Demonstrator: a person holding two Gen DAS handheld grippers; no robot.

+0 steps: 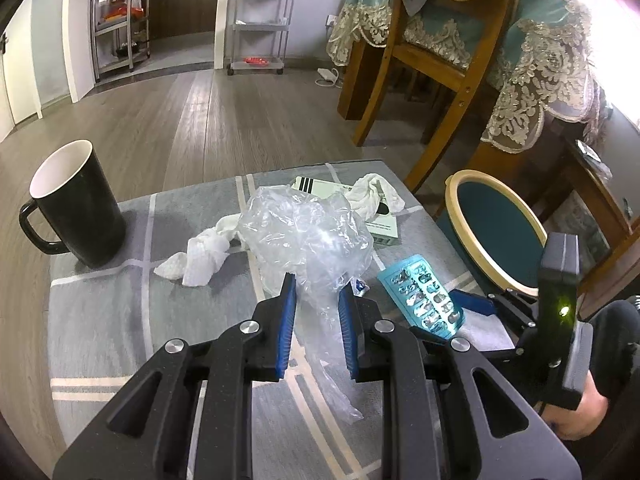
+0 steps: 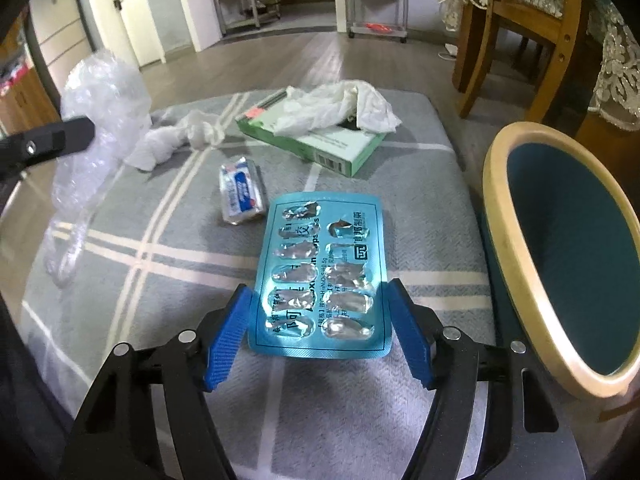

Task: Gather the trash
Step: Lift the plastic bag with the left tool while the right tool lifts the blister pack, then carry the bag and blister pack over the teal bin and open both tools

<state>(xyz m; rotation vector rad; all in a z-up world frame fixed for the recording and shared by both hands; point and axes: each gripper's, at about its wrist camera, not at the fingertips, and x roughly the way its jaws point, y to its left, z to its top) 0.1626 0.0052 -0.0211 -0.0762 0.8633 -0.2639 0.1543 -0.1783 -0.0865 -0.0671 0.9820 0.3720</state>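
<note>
Jaws of the left gripper (image 1: pixel 316 284) stand narrow and pinch a crumpled clear plastic bag (image 1: pixel 308 232), which is raised off the desk (image 1: pixel 120 320) with its loose tail trailing down between the blue pads. Around the right gripper (image 2: pixel 320 288) the jaws stand wide, one on each side of an emptied teal blister pack (image 2: pixel 320 272); whether the pads press on its edges cannot be told. That pack lies flat on the grey checked cloth at about 6 o'clock of the surface in the right wrist view. At 11 o'clock from the pack, just beside its far corner, lies a small blue-and-white wrapper (image 2: pixel 242 194). Farther out at 12 o'clock sits a green tissue box (image 2: pixel 320 148) with a white tissue (image 2: pixel 340 108) spilling from its slot, and at 10 o'clock a twisted white tissue wad (image 2: pixel 168 144) lies on the cloth. A teal bin (image 2: pixel 568 248) with a pale wooden rim stands off the desk's edge at 3 o'clock. In the left wrist view a black mug (image 1: pixel 76 204) with a white inside stands upright at 9 o'clock, well apart from the trash.
</note>
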